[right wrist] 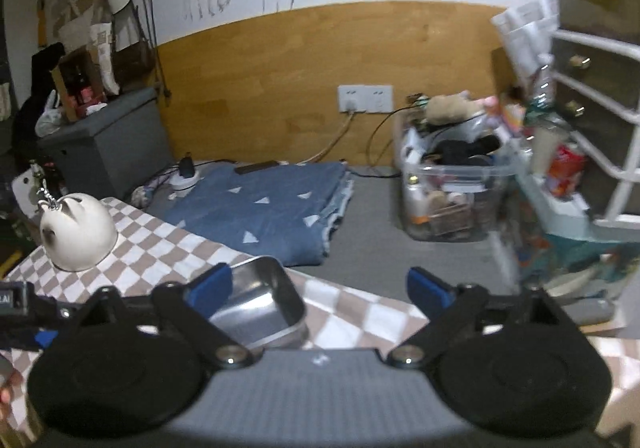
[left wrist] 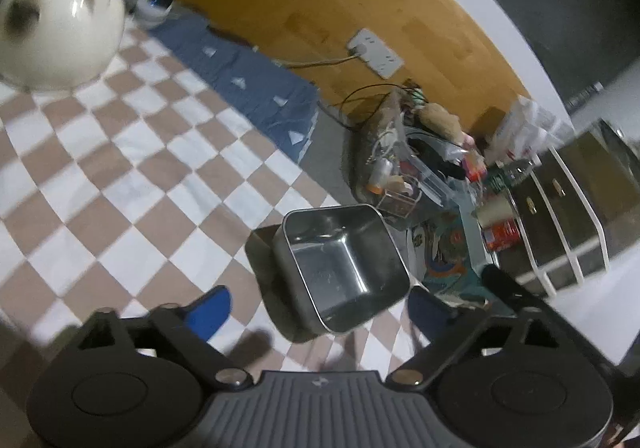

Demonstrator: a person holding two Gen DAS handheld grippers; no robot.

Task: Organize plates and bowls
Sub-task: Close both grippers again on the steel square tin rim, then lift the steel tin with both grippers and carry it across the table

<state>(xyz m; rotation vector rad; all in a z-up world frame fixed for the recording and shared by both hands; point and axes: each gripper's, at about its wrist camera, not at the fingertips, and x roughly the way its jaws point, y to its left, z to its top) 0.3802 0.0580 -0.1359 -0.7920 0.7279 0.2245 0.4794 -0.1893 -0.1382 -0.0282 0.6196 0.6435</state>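
A square steel container (left wrist: pixel 344 268) stands empty on the checkered cloth (left wrist: pixel 120 168) near its right edge. My left gripper (left wrist: pixel 320 306) is open and empty, hovering just above and short of the container. A white cat-faced bowl (left wrist: pixel 56 28) lies upside down at the far left of the cloth. In the right wrist view the steel container (right wrist: pixel 260 300) sits behind the left blue fingertip (right wrist: pixel 210 286), and the white bowl (right wrist: pixel 78 234) rests at the left. My right gripper (right wrist: pixel 320 288) is open and empty above the cloth's edge.
A folded blue blanket (right wrist: pixel 264 208) lies beyond the cloth. A clear bin of clutter (right wrist: pixel 444 184) stands at the right by a wall socket (right wrist: pixel 364 98). A white-framed dark drawer unit (right wrist: pixel 596 108) is at far right. A grey box (right wrist: pixel 104 144) stands at back left.
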